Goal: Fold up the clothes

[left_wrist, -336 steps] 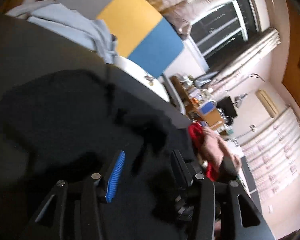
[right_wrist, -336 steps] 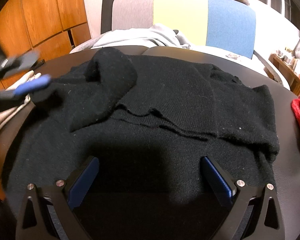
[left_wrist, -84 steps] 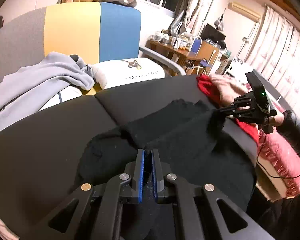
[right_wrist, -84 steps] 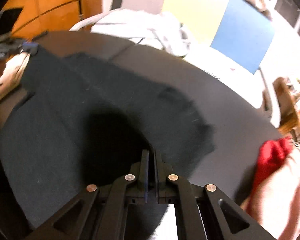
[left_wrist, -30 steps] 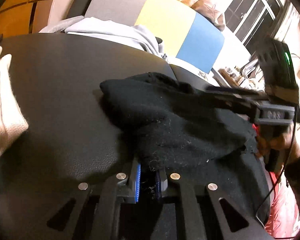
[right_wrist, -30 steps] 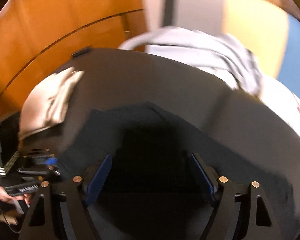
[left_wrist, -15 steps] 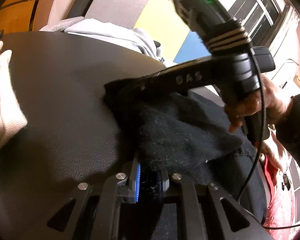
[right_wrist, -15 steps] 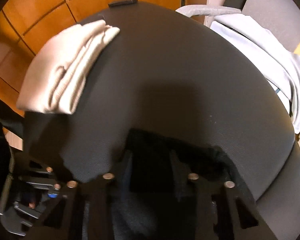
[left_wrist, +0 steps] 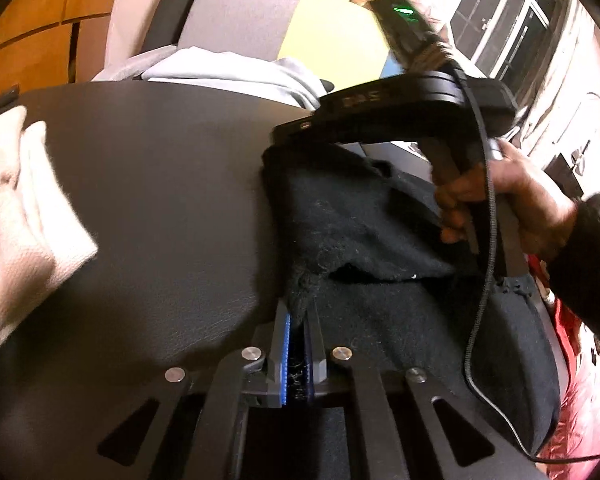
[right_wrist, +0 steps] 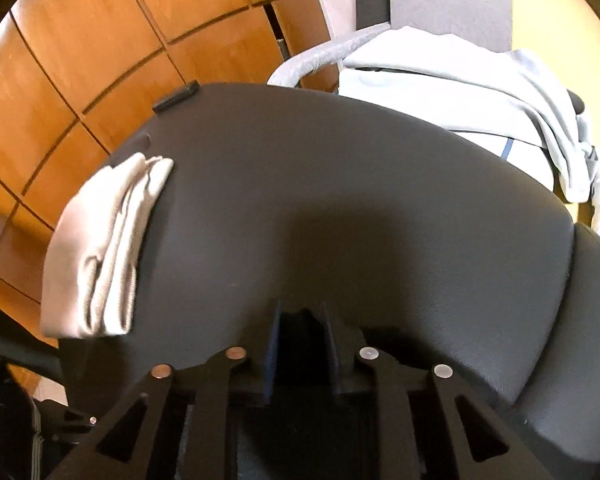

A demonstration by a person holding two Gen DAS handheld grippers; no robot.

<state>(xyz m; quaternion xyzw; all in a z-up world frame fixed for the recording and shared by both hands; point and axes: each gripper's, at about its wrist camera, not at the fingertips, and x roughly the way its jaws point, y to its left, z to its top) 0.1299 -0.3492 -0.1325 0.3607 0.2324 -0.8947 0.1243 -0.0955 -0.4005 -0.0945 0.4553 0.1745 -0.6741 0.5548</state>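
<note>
Partway: black knitted sweater [left_wrist: 380,240] bunched on dark leather worktop [left_wrist: 160,200], 3 o'clock side; fold unfinished. Left claw [left_wrist: 298,344] clenched on hem. Right claw [right_wrist: 300,344] opening, dark fabric between pads. Cream folded garment [right_wrist: 100,256] done, 9 o'clock. Grey hoodie [right_wrist: 480,88] waits, 1 o'clock.

Warm yellowish indoor light is falling from above and behind both cams, w/ a dark window [left_wrist: 496,20] showing up top right of the left gripper [left_wrist: 298,322]. The right gripper [right_wrist: 300,320] is casting a broad soft shadow on the black tabletop [right_wrist: 340,184] just ahead of it. Fisheye is bending the wood panels [right_wrist: 100,40] & blacking out corners. The hand [left_wrist: 512,204] right of the left gripper is smearing w/ motion blur; the black sweater [left_wrist: 360,216] is losing detail in the dim.
</note>
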